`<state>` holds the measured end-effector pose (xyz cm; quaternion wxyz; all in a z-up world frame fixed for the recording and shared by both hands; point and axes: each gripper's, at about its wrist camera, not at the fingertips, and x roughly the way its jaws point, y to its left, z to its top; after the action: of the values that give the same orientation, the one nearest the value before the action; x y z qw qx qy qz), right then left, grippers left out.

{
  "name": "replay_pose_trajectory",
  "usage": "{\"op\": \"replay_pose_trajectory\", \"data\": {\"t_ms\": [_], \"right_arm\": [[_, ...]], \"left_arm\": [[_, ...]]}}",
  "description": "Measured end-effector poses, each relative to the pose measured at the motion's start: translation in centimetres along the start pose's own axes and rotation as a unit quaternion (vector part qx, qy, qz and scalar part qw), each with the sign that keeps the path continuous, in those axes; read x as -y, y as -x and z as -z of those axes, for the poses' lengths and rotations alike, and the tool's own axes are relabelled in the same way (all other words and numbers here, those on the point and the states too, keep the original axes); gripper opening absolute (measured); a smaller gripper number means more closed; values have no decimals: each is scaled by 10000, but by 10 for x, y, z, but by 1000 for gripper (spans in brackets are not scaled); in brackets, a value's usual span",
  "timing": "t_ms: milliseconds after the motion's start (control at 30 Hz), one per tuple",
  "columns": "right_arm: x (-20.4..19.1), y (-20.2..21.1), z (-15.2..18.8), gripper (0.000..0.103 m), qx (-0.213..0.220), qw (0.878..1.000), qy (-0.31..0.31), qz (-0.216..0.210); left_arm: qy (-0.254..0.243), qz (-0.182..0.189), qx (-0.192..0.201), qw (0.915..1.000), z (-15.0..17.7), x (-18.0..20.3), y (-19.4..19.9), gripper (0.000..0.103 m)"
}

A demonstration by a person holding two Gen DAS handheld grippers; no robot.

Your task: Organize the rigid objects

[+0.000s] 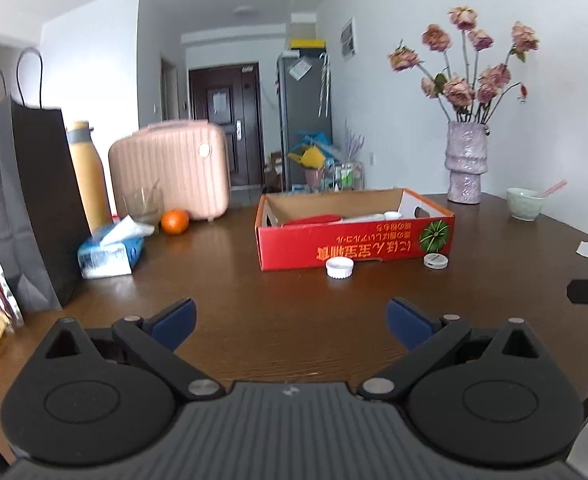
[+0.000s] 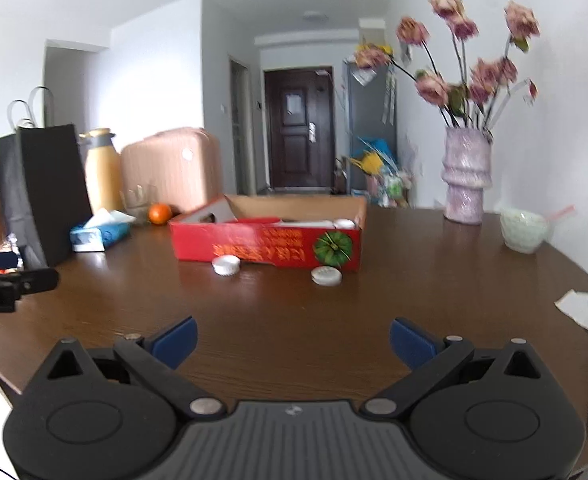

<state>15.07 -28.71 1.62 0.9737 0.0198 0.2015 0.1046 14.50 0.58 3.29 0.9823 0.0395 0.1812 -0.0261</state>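
Observation:
A red cardboard box stands open on the brown table, holding a red flat item and white items. Two white round lids lie on the table just in front of it: a ribbed lid and a flatter lid. My left gripper is open and empty, low over the table well short of the box. My right gripper is open and empty too. Each gripper's tip shows at the edge of the other's view.
A black paper bag, yellow bottle, tissue pack, orange, glass and pink case stand at the left. A vase of flowers, green bowl and crumpled paper are at the right.

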Motion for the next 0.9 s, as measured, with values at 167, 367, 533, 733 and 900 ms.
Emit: {"op": "replay_pose_trajectory", "data": {"t_ms": [167, 367, 533, 733, 900], "right_arm": [[6, -28, -6, 102, -215, 9998, -30, 14], [23, -89, -32, 98, -712, 9974, -86, -79], [36, -153, -61, 94, -1089, 9938, -33, -234], [47, -232, -77, 80, -1473, 9886, -50, -319], [48, -266, -72, 66, -1567, 9873, 42, -238]], "left_arm": [[0, 121, -301, 9995, -4, 4, -32, 103], [-31, 570, -919, 9941, -22, 10, -94, 103], [-168, 864, -1352, 9869, -44, 18, -169, 103], [-169, 1078, -1840, 9768, -55, 31, -250, 76], [-167, 1029, -1979, 9747, -53, 39, -293, 69]]}}
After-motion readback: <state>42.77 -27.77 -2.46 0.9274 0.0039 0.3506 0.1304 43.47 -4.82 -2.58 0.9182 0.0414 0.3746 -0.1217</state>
